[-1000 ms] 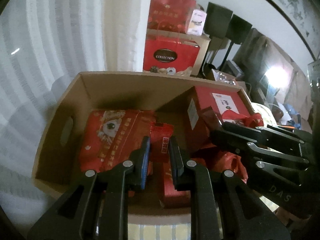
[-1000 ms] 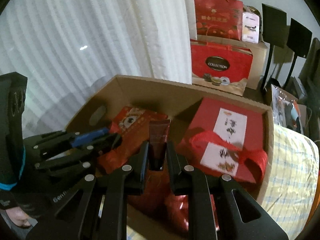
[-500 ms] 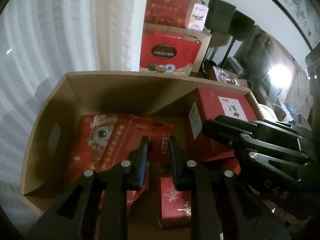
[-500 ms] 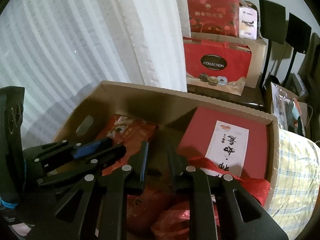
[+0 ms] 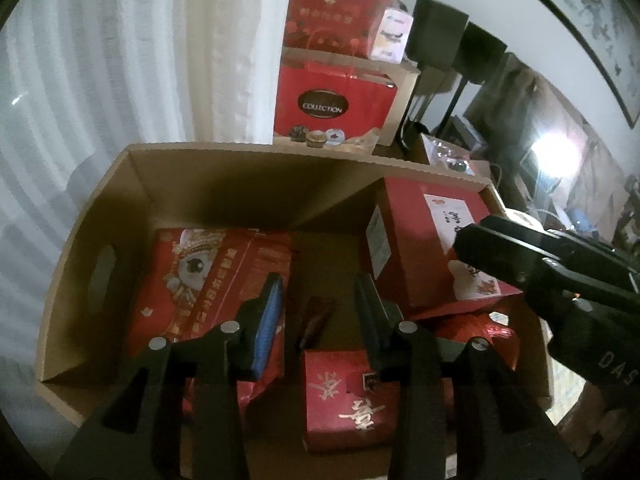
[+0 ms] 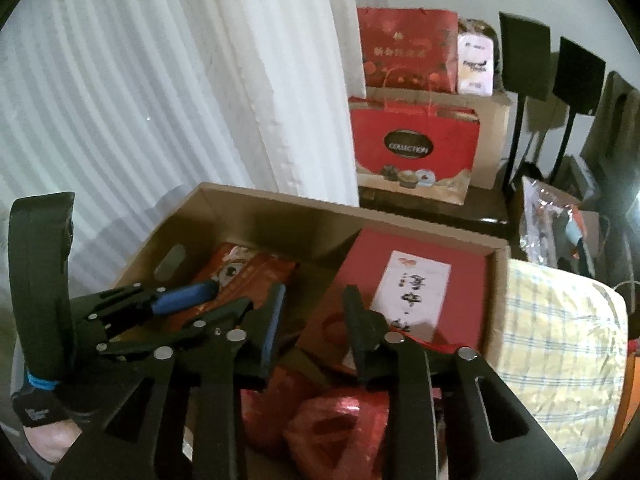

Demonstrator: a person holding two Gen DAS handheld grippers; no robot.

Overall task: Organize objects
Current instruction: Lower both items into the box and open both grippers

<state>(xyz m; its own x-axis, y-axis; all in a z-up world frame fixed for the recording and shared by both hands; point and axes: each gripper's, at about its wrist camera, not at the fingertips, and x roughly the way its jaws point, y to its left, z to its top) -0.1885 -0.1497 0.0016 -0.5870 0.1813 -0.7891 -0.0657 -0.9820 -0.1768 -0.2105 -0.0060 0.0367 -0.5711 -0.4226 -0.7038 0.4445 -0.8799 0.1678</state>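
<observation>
A: Above an open cardboard box, left gripper with fingers spread wide, gripping nothing. Between the 2 fingers and just below them, a small dark red sachet lying loose on the box floor.

B: And past the left finger?

A: A large red packet with a cartoon face, flat against the box's handle-hole side. Under the right finger, a small red carton with gold characters. Beyond that finger, a big red gift box with a white label, filling the far corner.

B: Right gripper?

A: Also parted, empty, hanging over the same box. Red foil-wrapped bundle low between its fingers; white-labelled gift box just past the right fingertip.

B: Behind the box?

A: White curtain, red "COLLECTION" bag, checked cloth off to the right.
</observation>
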